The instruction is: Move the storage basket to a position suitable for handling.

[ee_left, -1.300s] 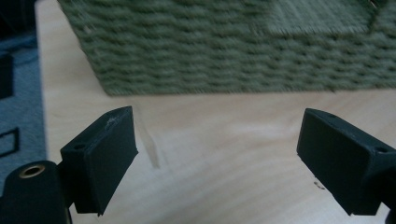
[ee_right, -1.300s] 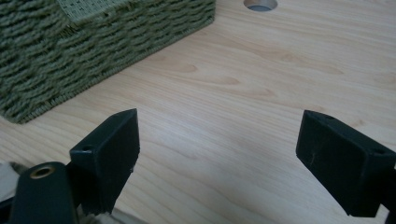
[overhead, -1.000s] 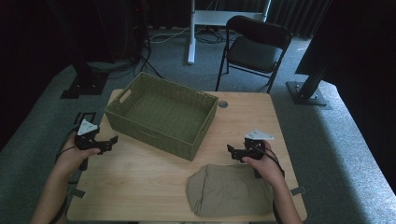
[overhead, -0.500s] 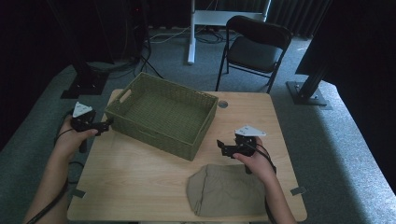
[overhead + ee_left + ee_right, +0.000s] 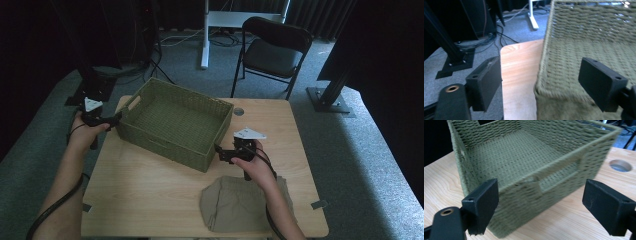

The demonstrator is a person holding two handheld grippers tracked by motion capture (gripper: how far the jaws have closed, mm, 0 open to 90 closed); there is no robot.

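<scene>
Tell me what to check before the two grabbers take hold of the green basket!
1. Left gripper jaws open, having just been closing a little, straddling the woven basket end wall: ok.
2. Right gripper jaws open, facing the handle slot: ok.
3. Pads pressing on the basket: not ok, neither touches yet.
4. Basket inside free of things: ok.
5. Folded khaki cloth lying apart from the basket: ok.
6. Basket fully on the table: ok.
</scene>
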